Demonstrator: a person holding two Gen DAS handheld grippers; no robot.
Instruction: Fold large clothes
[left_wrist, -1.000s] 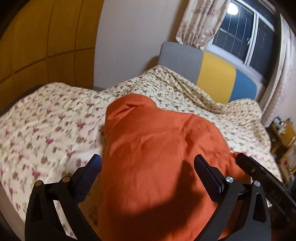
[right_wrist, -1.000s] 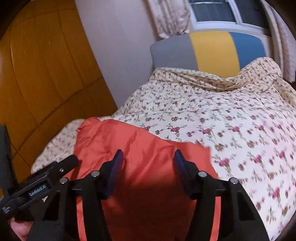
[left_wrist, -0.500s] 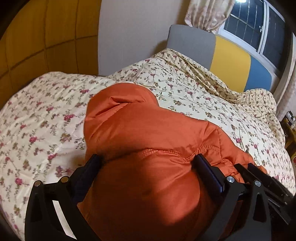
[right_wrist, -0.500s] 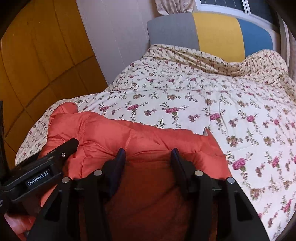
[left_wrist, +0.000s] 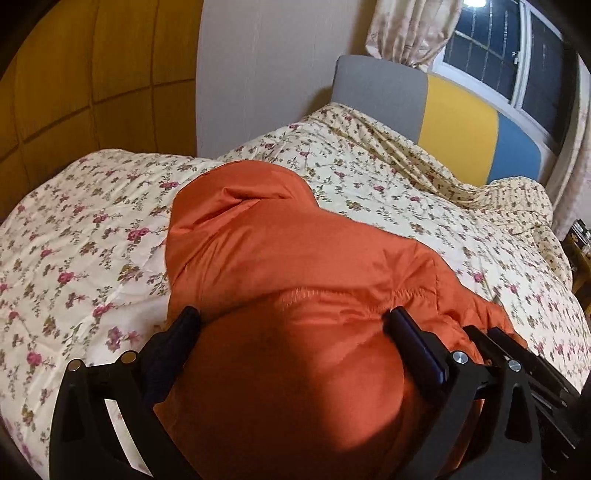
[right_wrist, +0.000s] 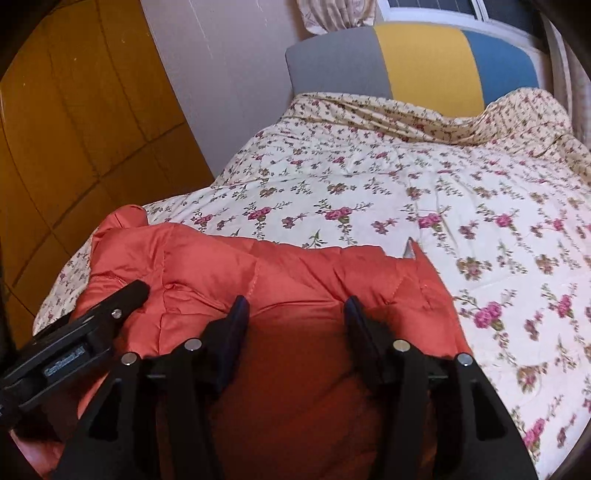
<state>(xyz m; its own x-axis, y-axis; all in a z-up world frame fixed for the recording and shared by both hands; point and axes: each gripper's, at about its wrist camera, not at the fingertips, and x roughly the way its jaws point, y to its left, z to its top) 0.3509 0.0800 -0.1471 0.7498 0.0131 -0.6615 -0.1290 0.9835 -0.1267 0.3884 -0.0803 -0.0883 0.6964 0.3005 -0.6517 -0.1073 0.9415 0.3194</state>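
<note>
An orange puffy jacket (left_wrist: 258, 240) lies bunched on the floral quilt (left_wrist: 74, 240), its hood end pointing toward the headboard. My left gripper (left_wrist: 291, 321) has its jaws set wide, with a thick fold of the jacket bulging between them and pressing on both pads. In the right wrist view the jacket (right_wrist: 295, 266) spreads across the near part of the quilt (right_wrist: 406, 184). My right gripper (right_wrist: 295, 306) holds another fold; its jaws are opening, and the fabric still fills the gap between them. The left gripper (right_wrist: 110, 314) shows close at its left side.
A grey, yellow and blue headboard (left_wrist: 458, 125) stands at the far end of the bed. Wooden wall panels (left_wrist: 92, 74) run along the left. A dark window (left_wrist: 509, 55) with a curtain (left_wrist: 406, 29) is at the back right. The right gripper's body (left_wrist: 517, 354) sits beside the left one.
Both grippers came down with the jacket, which went from hanging above the bed to resting on the quilt. The right jaws stand slightly wider apart now.
</note>
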